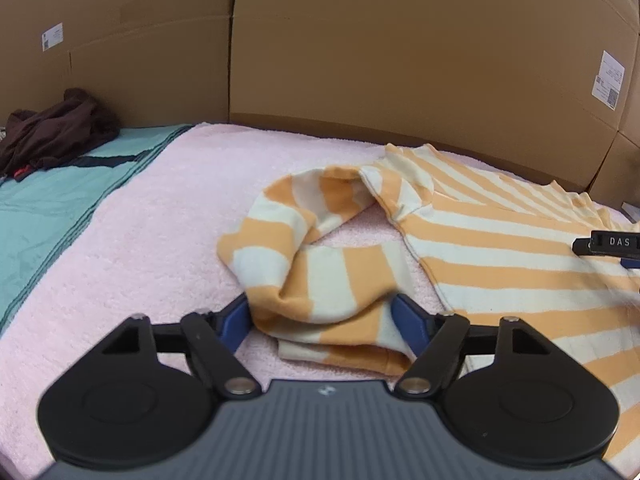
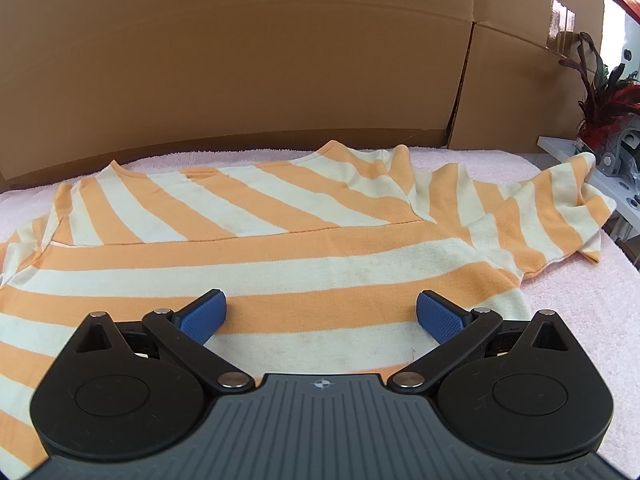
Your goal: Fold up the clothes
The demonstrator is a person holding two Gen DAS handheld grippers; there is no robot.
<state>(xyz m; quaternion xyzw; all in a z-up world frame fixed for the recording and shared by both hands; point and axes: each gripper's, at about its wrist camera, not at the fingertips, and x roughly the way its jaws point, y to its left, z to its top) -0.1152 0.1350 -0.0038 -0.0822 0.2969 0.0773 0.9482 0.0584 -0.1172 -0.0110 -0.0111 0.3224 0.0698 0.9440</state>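
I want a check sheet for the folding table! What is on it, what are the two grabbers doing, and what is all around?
Surface: pink towel covering the table, with a teal cloth at its left edge.
Job's things: orange and white striped shirt lying flat; its left sleeve is bunched up, its right sleeve rumpled.
Clutter: dark brown clothes heaped on the teal cloth.
Grippers: left gripper is open around the bunched left sleeve; right gripper is open over the shirt's body.
Cables: nothing seen.
Surroundings: cardboard boxes behind the table; a red plant at the right.
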